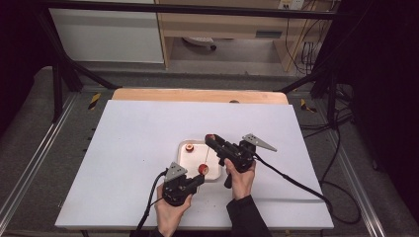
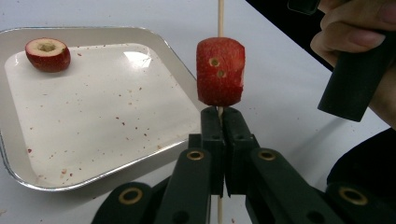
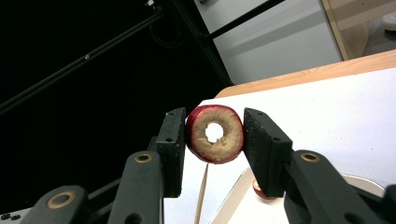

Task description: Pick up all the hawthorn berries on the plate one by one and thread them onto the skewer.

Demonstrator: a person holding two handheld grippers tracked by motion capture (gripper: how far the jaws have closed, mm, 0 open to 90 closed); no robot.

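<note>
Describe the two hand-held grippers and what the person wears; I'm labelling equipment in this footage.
Both are matte black. The left hand-held gripper and right hand-held gripper each carry a grey three-cornered plate on top and trail a black cable. Their jaws are flat rectangular black pads on linkage arms with brass-coloured pivot rings. The right forearm wears a dark sleeve.

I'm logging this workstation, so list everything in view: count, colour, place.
Fruit pieces: three, red with pale flesh; one threaded on the skewer, one cored ring in the right gripper, one at a corner of the tray.
Skewer: one, pale wood, upright in the left gripper.
Tray: one, white with a silver rim, mid-table.
Table: one, white top, wooden far edge.
Left gripper: one, black, shut on the skewer below the fruit.
Right gripper: one, black, clamping the ring.
Hands: two, and, at the near edge.
</note>
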